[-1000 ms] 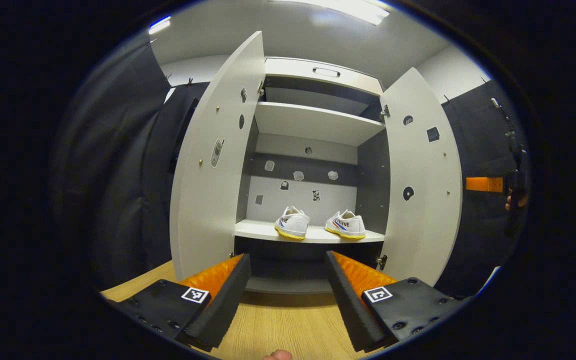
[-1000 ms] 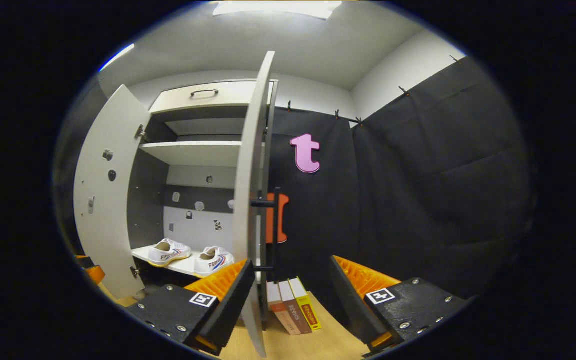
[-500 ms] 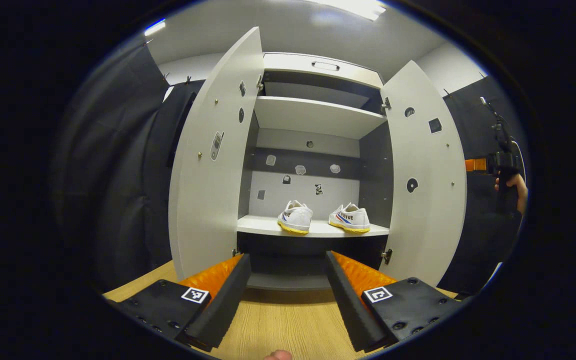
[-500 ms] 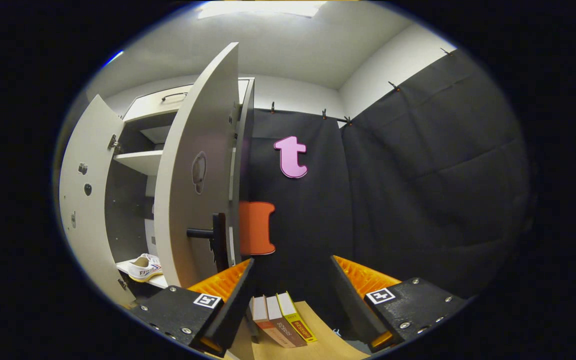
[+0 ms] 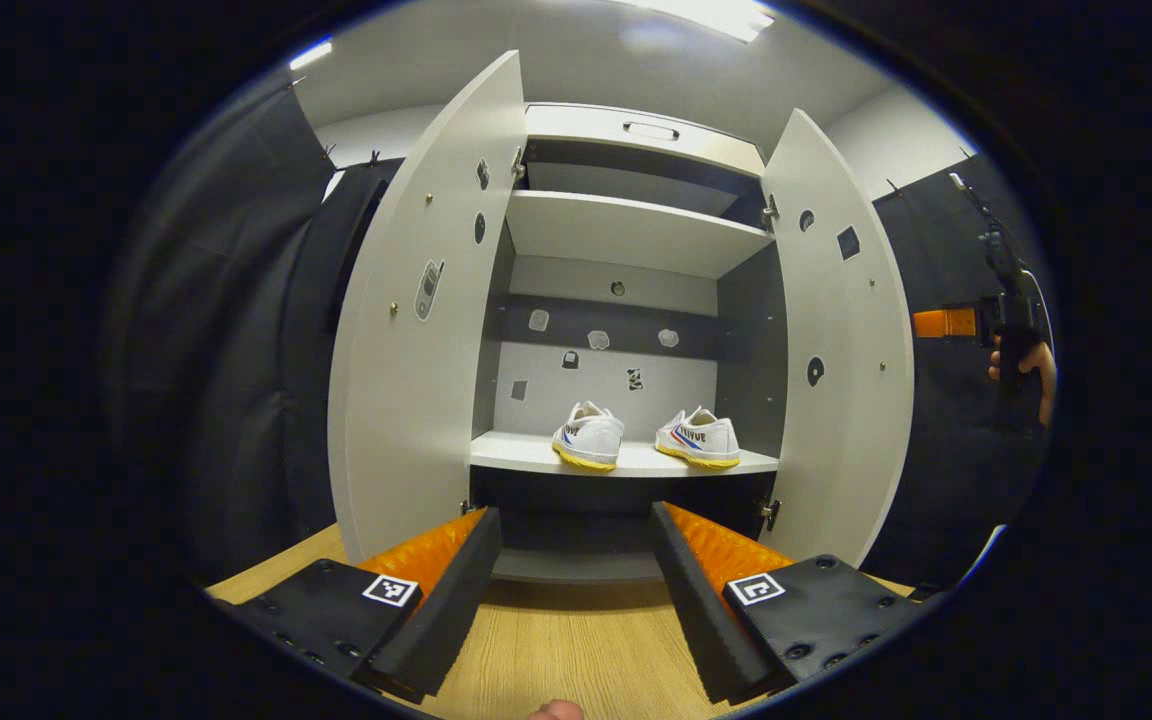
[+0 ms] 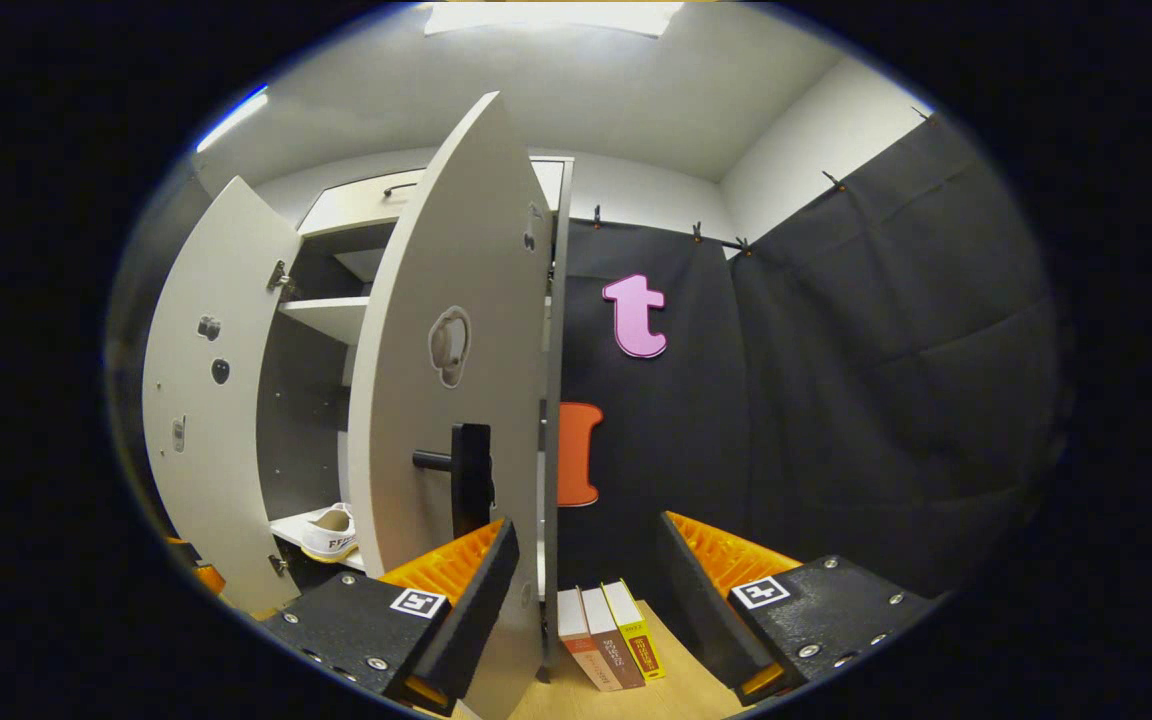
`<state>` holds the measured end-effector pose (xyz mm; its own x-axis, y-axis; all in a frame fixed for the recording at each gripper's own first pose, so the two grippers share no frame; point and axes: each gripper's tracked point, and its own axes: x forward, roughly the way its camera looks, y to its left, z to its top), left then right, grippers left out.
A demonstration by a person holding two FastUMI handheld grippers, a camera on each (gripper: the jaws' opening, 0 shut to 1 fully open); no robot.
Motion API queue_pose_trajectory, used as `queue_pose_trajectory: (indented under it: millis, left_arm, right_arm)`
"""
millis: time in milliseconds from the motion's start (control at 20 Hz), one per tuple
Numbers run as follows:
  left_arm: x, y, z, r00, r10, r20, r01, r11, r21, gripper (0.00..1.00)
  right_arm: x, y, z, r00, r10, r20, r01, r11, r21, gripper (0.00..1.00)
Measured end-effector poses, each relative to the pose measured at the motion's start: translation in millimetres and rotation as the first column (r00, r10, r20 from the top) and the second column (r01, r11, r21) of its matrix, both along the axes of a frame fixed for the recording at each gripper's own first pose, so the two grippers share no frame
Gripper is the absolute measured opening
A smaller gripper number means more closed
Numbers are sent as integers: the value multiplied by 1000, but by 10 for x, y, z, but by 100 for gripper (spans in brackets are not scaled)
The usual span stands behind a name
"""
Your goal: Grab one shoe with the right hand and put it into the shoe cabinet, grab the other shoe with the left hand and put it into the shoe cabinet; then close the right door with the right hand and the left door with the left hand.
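2 shoes (image 5: 588,442) (image 5: 699,442) sit side by side on the cabinet's (image 5: 626,235) lower shelf (image 5: 516,455), heels out, both well inside the front edge so the doors can swing past. Shoe part of the task looks done; door closing is what's left.

Right door (image 5: 841,350) stands ajar on the cabinet's right side, left door (image 5: 426,320) wide open on the cabinet's left side. In the right gripper view the right door's outer face (image 6: 456,340) shows with its handle (image 6: 466,475) just above the right gripper (image 6: 586,590). The gripper sits behind the door on its outer side, probably so it can push the door toward the cabinet. Fingers spread apart, nothing between them; the door's lower edge runs down right beside the inner finger (image 6: 466,600), contact can't be confirmed. 3 books (image 6: 611,645) lie on the floor right of the cabinet, below the gripper. 1 shoe peeks out past the door (image 6: 331,532).

Left gripper (image 5: 576,590) hangs in front of the cabinet, centered on the opening, low over the wood floor (image 5: 556,650). Jaws released, empty, well apart from the left door, likely waiting its turn. A hand (image 5: 1021,365) with the other gripper shows right of the right door.

Next likely needs a steady push on the right door's outer face.
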<state>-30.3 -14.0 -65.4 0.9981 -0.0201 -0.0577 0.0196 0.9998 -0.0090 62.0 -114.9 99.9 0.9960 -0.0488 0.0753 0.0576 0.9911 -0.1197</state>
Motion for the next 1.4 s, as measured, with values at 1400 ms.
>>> queue_pose_trajectory:
  millis: [1400]
  left_arm:
    - [-96,549,-122,992,127,-28,-127,992,2,96]
  right_arm:
    - [885,1570,-310,957,285,-60,-281,958,62,91]
